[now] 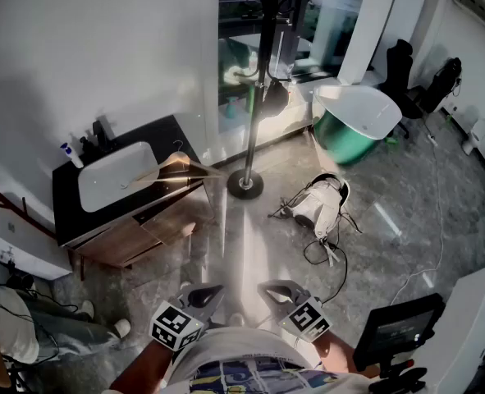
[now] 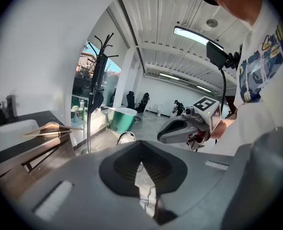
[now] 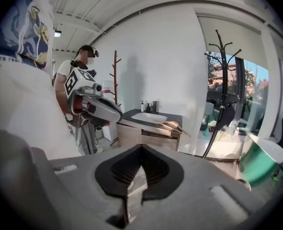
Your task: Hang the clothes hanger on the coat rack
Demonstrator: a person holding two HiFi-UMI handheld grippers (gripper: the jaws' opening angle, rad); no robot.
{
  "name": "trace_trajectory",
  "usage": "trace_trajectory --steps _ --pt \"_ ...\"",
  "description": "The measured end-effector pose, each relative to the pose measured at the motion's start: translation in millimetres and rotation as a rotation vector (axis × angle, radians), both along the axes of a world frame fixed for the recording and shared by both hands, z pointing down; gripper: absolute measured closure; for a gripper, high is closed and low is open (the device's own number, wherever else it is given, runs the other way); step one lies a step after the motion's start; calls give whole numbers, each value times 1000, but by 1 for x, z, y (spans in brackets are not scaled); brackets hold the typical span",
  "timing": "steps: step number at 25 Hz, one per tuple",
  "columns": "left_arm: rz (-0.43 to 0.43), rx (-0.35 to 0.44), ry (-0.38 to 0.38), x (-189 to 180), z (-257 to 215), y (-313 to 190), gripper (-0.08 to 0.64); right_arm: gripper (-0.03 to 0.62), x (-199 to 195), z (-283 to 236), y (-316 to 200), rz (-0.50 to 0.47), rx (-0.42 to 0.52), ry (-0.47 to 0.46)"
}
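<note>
A wooden clothes hanger (image 1: pixel 176 168) lies on the dark vanity counter (image 1: pixel 66 199) by the white sink, far ahead of both grippers. It also shows as a wooden hanger (image 2: pixel 52 128) at the left of the left gripper view and as a hanger (image 3: pixel 172 126) on the counter's end in the right gripper view. The black coat rack (image 1: pixel 257 80) stands on a round base right of the vanity, its hooks up at the window (image 3: pixel 222 47). My left gripper (image 1: pixel 203 296) and right gripper (image 1: pixel 276 289) are held low and close to my body, side by side. Both are shut and hold nothing.
A green and white bathtub (image 1: pixel 353 125) stands right of the rack. A white device with tangled cables (image 1: pixel 320 205) lies on the stone floor. A person sits at the lower left (image 1: pixel 16 322), and another person stands beside a wooden rack (image 3: pixel 79 80). A screen on a stand (image 1: pixel 398 328) is at the lower right.
</note>
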State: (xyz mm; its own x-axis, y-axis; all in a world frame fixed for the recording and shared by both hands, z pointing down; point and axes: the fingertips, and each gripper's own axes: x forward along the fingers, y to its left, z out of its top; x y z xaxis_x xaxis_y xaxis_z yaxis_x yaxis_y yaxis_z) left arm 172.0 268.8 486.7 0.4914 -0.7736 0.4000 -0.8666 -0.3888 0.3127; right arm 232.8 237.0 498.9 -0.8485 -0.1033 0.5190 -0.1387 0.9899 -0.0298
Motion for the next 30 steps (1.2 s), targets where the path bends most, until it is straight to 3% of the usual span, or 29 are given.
trace_trajectory --steps 5,18,26,30 --pt "-5 53 -21 -22 0 -25 558 592 -21 -6 -30 -11 89 -24" --pt "-23 34 -48 -32 1 -42 558 591 -32 9 -48 -38 43 -26" --pt "48 31 -17 -59 -2 -83 558 545 -64 13 -92 13 45 -8" --pt "90 61 -2 -99 -5 -124 558 531 -101 23 -132 68 49 5"
